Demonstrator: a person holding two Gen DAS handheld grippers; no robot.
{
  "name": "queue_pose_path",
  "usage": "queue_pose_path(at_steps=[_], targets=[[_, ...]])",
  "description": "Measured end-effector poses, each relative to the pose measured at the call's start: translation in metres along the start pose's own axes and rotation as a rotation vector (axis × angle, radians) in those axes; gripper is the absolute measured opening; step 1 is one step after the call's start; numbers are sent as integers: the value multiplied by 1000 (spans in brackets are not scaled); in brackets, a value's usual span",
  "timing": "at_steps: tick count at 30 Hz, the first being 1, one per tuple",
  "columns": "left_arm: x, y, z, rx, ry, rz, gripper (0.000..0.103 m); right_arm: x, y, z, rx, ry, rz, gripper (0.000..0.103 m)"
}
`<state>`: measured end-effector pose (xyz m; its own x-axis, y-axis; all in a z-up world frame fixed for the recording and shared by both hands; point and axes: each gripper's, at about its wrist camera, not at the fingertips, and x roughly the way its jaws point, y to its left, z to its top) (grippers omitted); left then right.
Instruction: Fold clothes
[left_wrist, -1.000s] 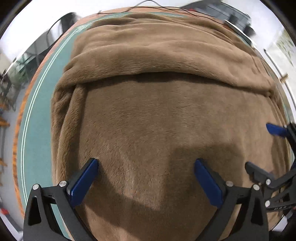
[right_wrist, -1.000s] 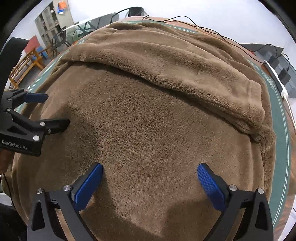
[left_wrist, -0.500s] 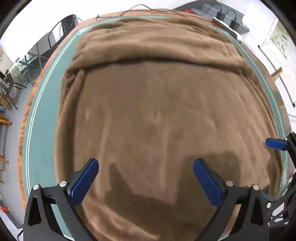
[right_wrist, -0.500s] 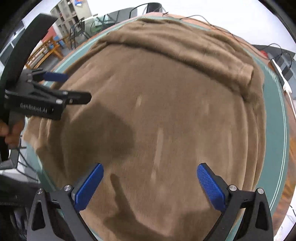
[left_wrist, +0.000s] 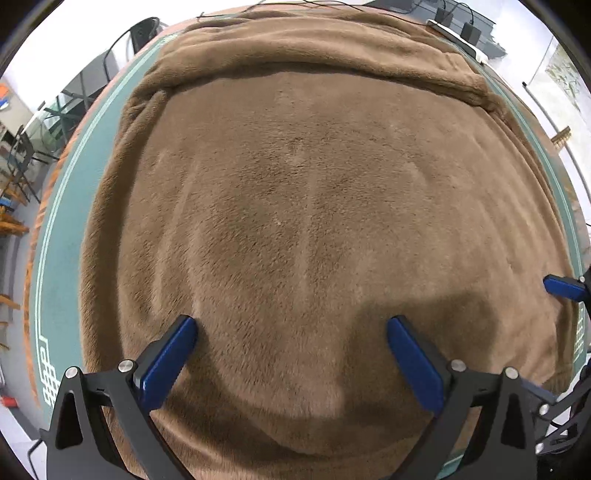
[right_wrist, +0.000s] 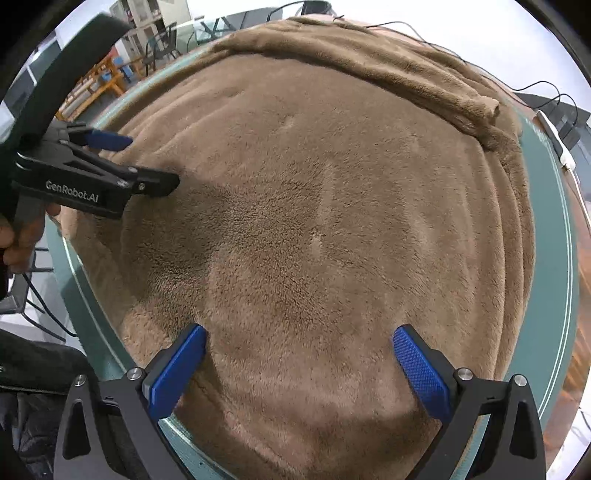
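Left wrist view, item one: your left tongs, blue pads spread wide apart, nothing between them, hovering over the near part of the cloth. The same tongs show in the right wrist view at the left side, black body lettered "GenRobot.AI", held by your hand.

Item two: brown fleece garment, plush, spread flat and covering most of the surface. Its far edge is turned over into a thick rolled band running left to right. In the right wrist view the garment fills the middle, and the band ends in a blunt folded tip at the far right.

Item three: your right tongs, blue textured pads wide apart, empty, above the near edge of the garment. One blue pad of them shows at the right edge of the left wrist view.

Item four: surface, round, teal with pale border lines and an orange-brown rim, visible around the garment on the left and right.

Item five: white power strip with dark cables, on the far right of the surface, apart from the garment.
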<state>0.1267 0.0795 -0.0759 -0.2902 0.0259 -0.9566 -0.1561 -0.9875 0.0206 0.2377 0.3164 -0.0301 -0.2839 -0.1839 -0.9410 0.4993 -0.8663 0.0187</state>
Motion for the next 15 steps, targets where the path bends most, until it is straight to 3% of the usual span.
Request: queue_pose_path(at_steps=[6,12,15], targets=[[-19,-2,-18,17,-59,10,103,-32,-30,-19,74,-93,-11,103],[-8,-8,-42,43,-20,15,103,-16,-37,-50,96,-10,-11,103],[-4,1,-41,-3,-16,-18,103,-16,-38,-57,101,-38,-15,103]])
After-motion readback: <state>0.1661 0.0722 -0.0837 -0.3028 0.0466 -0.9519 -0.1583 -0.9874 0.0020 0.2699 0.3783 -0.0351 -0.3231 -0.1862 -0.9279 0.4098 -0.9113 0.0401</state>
